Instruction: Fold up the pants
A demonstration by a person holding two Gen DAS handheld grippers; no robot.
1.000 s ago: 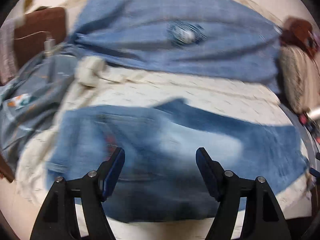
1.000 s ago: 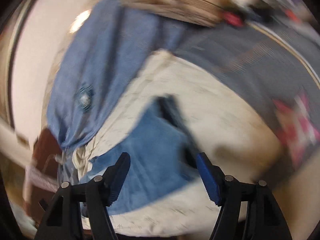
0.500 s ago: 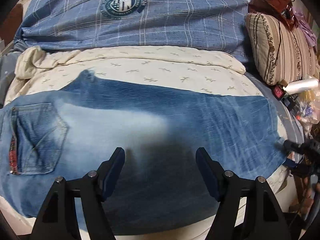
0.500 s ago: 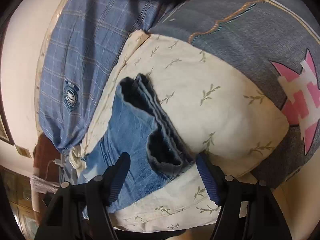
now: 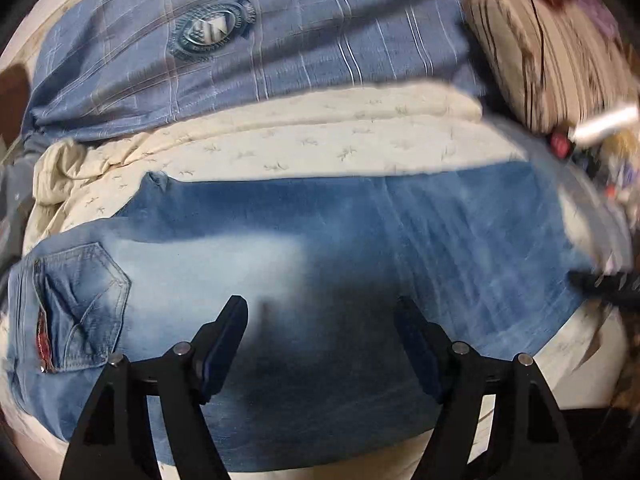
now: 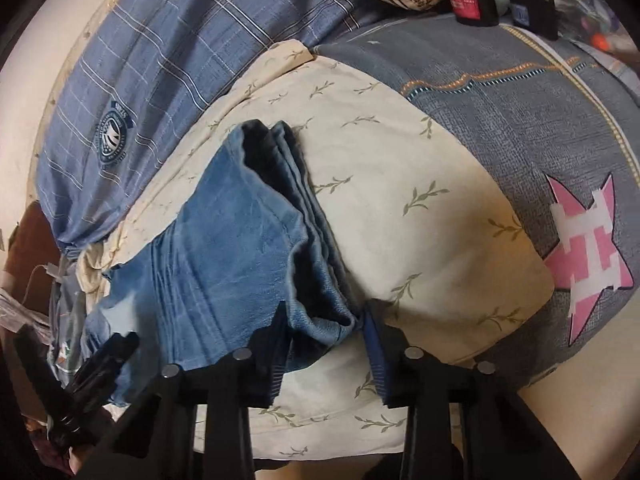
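Note:
Blue jeans (image 5: pixel 320 264) lie folded lengthwise across a cream leaf-print sheet (image 5: pixel 320 140), back pocket at the left, leg hems at the right. My left gripper (image 5: pixel 320 344) is open just above the middle of the jeans. In the right wrist view the stacked leg hems (image 6: pixel 304 240) point toward me. My right gripper (image 6: pixel 326 344) is partly closed, its fingers on either side of the near hem corner, not clamped. The right gripper's tip (image 5: pixel 600 284) shows at the hem end in the left wrist view.
A blue plaid cover with a crest (image 5: pixel 248 40) lies behind the jeans. A striped pillow (image 5: pixel 540 48) and small items sit at the far right. A grey bedspread with a pink star (image 6: pixel 584 252) lies to the right. The left gripper (image 6: pixel 80 384) appears at lower left.
The left gripper has lowered slightly toward the jeans. The right gripper has moved in onto the hem corner and its jaws have narrowed around it.

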